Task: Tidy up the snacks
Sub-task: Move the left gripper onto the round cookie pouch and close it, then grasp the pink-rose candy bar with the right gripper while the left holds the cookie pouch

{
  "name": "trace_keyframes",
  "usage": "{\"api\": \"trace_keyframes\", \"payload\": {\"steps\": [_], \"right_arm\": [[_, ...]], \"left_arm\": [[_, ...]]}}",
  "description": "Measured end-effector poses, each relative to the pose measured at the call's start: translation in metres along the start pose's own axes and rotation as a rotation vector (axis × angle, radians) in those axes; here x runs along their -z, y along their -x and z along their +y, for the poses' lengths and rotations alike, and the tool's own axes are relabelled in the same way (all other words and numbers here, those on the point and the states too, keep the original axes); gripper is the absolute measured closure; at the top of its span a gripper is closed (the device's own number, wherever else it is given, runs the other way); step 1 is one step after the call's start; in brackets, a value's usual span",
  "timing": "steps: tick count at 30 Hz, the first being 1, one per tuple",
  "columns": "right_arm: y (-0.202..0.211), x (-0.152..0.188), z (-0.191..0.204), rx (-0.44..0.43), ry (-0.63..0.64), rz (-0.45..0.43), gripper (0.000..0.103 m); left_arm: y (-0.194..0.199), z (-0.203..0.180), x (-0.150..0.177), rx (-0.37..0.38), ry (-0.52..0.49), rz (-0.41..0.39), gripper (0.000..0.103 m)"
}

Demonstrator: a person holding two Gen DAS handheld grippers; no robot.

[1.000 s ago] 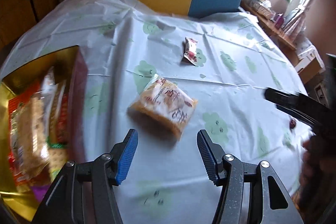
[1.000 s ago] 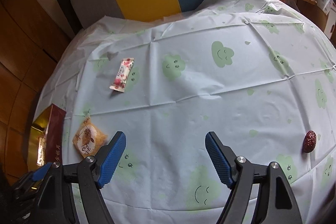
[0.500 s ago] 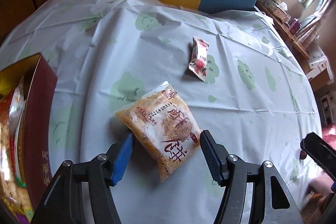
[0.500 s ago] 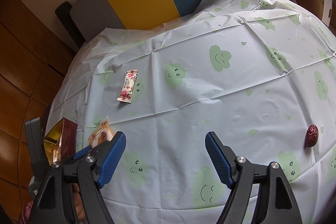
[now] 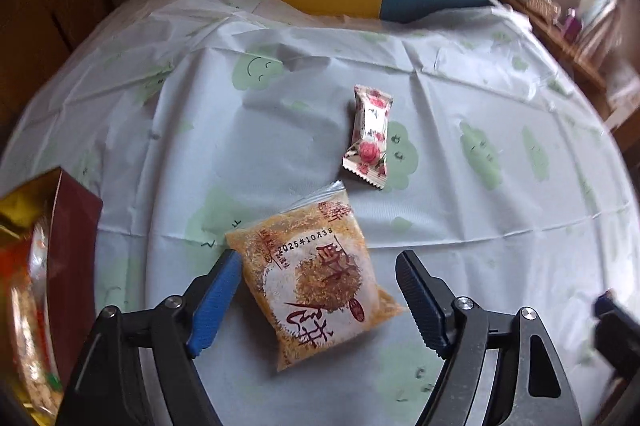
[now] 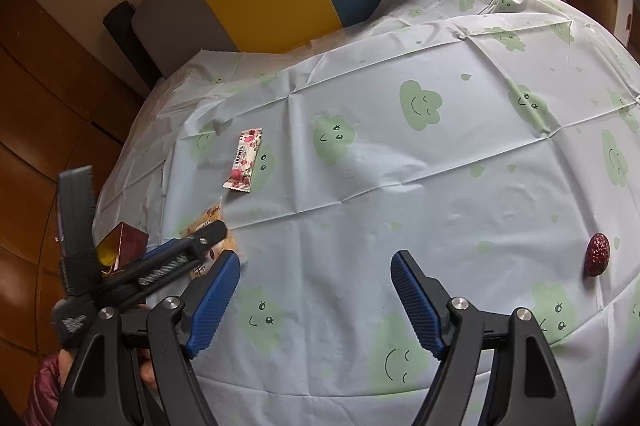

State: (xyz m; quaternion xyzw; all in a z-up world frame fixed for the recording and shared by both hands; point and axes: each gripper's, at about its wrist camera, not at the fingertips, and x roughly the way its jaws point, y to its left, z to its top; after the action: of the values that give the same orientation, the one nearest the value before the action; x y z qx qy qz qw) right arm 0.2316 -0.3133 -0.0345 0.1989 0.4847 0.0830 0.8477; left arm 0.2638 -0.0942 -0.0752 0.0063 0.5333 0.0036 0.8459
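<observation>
Orange snack packet [image 5: 316, 278] lies flat on the tablecloth [image 5: 460, 226], directly between the spread, empty fingers of the left gripper [image 5: 320, 302], long axis running ahead-left to near-right. Right gripper [image 6: 316, 300], likewise spread and empty, hangs farther off.

Orange packet [image 5: 316, 282], green-clouded tablecloth [image 5: 460, 210]

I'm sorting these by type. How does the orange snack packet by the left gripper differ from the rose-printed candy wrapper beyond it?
The orange snack packet is broad and squarish; the rose-printed candy wrapper is narrow and long. The packet is orange with red characters; the wrapper is pale with pink roses. The packet lies between the open left gripper's fingers; the wrapper lies farther off, untouched. Both lie flat on the tablecloth.
</observation>
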Motion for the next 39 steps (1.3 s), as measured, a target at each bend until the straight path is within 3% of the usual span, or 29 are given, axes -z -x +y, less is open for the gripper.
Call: {"api": "trace_keyframes", "payload": {"steps": [1, 2, 3, 4, 7, 14, 18, 25, 36, 39], "right_arm": [[0.0, 0.0, -0.001, 0.0, -0.005, 0.001, 0.023], [0.0, -0.001, -0.002, -0.002, -0.009, 0.001, 0.023], [0.0, -0.001, -0.003, -0.004, -0.015, 0.001, 0.023], [0.001, -0.001, -0.004, -0.004, -0.022, -0.002, 0.023], [0.002, -0.002, -0.007, -0.003, -0.034, -0.008, 0.023], [-0.001, -0.001, -0.006, 0.016, -0.028, 0.0, 0.023], [-0.004, 0.0, -0.006, 0.033, -0.021, 0.013, 0.024], [-0.016, 0.005, 0.0, 0.067, 0.018, 0.05, 0.024], [-0.035, 0.011, 0.013, 0.046, 0.078, 0.138, 0.024], [-0.045, 0.003, 0.028, 0.019, 0.11, 0.159, 0.032]], "left_arm": [[-0.003, -0.002, 0.002, -0.024, -0.021, -0.002, 0.025], [-0.006, -0.002, 0.005, -0.037, -0.031, -0.002, 0.034], [-0.007, 0.001, 0.008, -0.025, -0.028, -0.002, 0.041], [-0.005, 0.004, 0.012, 0.004, -0.017, -0.011, 0.042], [0.003, 0.008, 0.026, 0.012, -0.029, -0.029, 0.043], [0.038, 0.004, 0.097, 0.038, -0.161, -0.124, 0.043], [0.043, 0.007, 0.122, 0.053, -0.183, -0.171, 0.042], [0.04, 0.006, 0.129, 0.066, -0.23, -0.245, 0.042], [0.04, 0.013, 0.135, 0.116, -0.208, -0.289, 0.042], [0.04, 0.014, 0.135, 0.122, -0.201, -0.294, 0.042]]}}
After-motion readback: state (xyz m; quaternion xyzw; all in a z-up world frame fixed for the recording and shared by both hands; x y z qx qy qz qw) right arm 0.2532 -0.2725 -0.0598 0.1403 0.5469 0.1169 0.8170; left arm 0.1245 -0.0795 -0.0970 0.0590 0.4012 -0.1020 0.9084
